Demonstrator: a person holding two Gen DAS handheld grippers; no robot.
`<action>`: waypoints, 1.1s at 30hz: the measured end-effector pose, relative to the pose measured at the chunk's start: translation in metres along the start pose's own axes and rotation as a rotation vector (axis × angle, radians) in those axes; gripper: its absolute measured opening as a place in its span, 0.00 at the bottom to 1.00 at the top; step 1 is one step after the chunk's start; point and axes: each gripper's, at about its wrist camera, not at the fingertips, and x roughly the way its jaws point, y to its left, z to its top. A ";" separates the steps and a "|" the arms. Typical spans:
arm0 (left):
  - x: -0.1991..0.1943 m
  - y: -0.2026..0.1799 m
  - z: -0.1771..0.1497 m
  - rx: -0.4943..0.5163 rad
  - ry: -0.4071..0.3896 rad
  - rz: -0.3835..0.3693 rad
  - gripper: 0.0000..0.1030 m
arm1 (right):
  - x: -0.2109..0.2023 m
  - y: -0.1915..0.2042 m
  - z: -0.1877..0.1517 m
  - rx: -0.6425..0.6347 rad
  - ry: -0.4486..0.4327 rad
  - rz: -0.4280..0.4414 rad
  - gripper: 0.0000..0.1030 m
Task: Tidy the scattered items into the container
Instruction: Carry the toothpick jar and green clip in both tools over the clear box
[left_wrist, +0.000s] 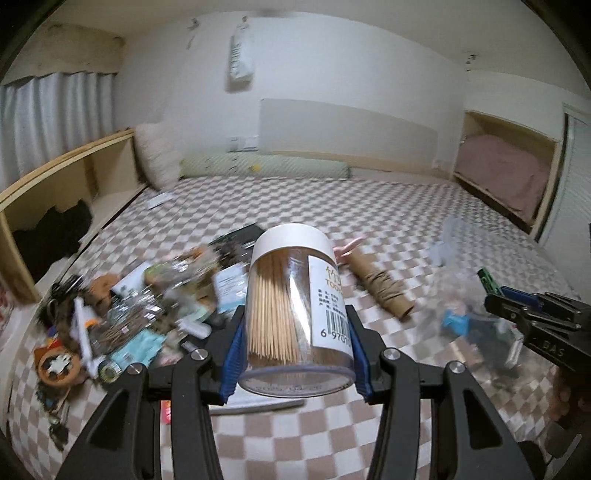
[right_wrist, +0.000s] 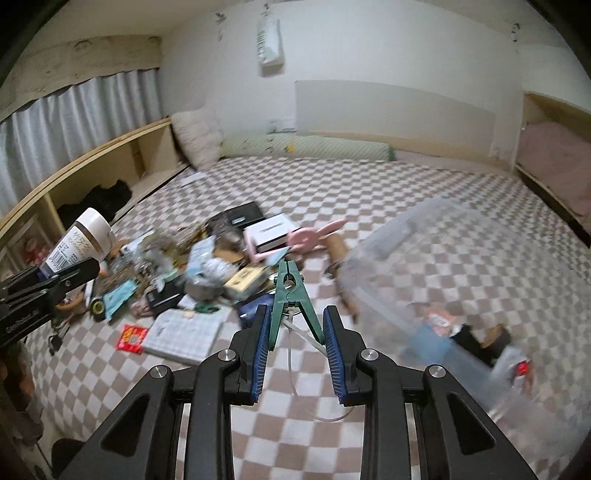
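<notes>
Smooth plastic toothpick jar (left_wrist: 295, 314), clamped by the left gripper (left_wrist: 295, 354), may slip; the right gripper (right_wrist: 295, 347) pinches a green clothespin (right_wrist: 291, 299).

Each camera sits just behind its own fingers, looking forward and slightly down over the checkered bed (left_wrist: 369, 206) toward the far wall (right_wrist: 369, 55). Both views share the clutter pile (left_wrist: 147, 295), left of each gripper, and the clear container (right_wrist: 443, 266), to the right.

I see a checkered bedspread (right_wrist: 369, 192), white wall (right_wrist: 369, 55), grey curtain (right_wrist: 74, 110) over a wooden shelf (right_wrist: 110, 151), and pillows (right_wrist: 195, 136).
</notes>
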 end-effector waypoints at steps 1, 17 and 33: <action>0.001 -0.007 0.004 0.007 -0.004 -0.013 0.47 | -0.002 -0.005 0.001 0.005 -0.004 -0.006 0.29; 0.029 -0.114 0.048 0.102 -0.027 -0.179 0.47 | -0.033 -0.101 0.012 0.060 -0.050 -0.142 0.28; 0.069 -0.217 0.062 0.223 -0.003 -0.286 0.47 | -0.034 -0.206 -0.014 0.211 0.015 -0.193 0.29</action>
